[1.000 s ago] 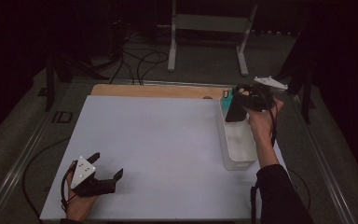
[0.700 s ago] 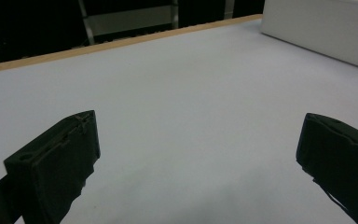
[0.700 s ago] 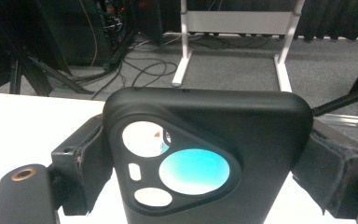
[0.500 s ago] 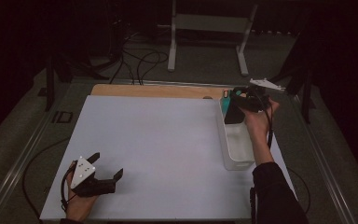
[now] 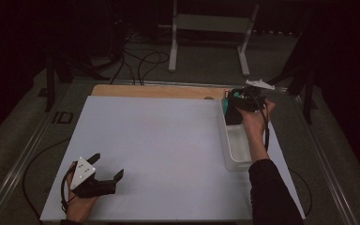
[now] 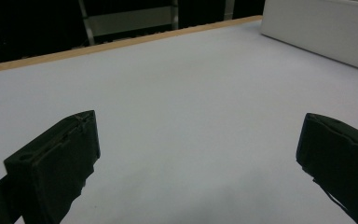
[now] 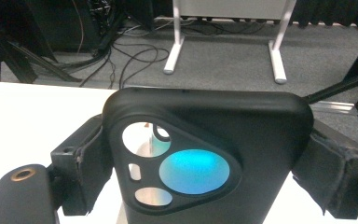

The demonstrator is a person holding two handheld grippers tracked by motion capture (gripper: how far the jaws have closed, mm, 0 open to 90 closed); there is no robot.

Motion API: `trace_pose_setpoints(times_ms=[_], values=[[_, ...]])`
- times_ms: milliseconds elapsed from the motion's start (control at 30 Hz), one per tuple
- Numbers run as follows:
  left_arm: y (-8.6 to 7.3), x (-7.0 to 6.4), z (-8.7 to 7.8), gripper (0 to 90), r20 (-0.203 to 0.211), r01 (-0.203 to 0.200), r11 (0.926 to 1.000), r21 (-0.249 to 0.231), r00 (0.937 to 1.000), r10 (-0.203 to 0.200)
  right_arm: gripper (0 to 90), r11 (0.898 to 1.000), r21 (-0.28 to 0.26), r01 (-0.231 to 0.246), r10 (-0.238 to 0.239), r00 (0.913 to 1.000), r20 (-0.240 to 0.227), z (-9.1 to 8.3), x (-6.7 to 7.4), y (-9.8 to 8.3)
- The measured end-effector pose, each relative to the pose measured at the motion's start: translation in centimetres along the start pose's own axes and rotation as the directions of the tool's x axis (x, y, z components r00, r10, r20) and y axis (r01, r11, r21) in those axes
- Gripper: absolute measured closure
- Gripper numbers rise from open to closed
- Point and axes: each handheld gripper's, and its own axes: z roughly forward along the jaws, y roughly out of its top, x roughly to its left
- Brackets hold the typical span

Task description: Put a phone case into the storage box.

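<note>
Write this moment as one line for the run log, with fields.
left gripper: open, resting on table | right gripper: shut on phone case | position: over far end of clear bin

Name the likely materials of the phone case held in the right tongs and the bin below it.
Phone case: probably matte black silicone or soft plastic, going by its dull, even surface and rounded camera cutouts. Bin: likely translucent whitish plastic, with thin, pale, faintly see-through walls.
</note>
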Motion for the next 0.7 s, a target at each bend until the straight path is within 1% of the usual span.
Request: trace_pose_setpoints(times_ms=[133,233,367,467,567,700], values=[[0.0,0.0,0.0,0.2,0.001,-0.001,1.0000,0.000,1.0000,0.001,13.1,1.000,0.008,0.004,-0.004,1.0000,0.008,0.5,0.1,-0.2],[0.0,0.0,0.0,0.2,0.001,0.000,1.0000,0.000,1.0000,0.000,13.1,1.000,0.010,-0.004,0.004,1.0000,0.009,0.8,0.1,-0.3],[0.0,0.0,0.0,0.2,0.002,0.000,1.0000,0.000,1.0000,0.000,13.0,1.000,0.021,0.001,-0.001,0.9999,0.017,1.3,0.2,-0.4],[0.0,0.0,0.0,0.2,0.003,0.001,1.0000,0.000,1.0000,-0.001,13.0,1.000,0.024,0.000,0.000,0.9998,0.017,1.5,0.1,-0.5],[0.0,0.0,0.0,0.2,0.004,0.003,1.0000,0.001,1.0000,-0.003,13.0,1.000,0.027,-0.011,0.011,0.9996,0.026,1.9,0.1,-0.7],[0.0,0.0,0.0,0.2,0.006,0.003,1.0000,0.002,1.0000,-0.003,12.9,1.000,0.029,-0.008,0.007,0.9995,0.031,2.3,0.1,-0.8]])
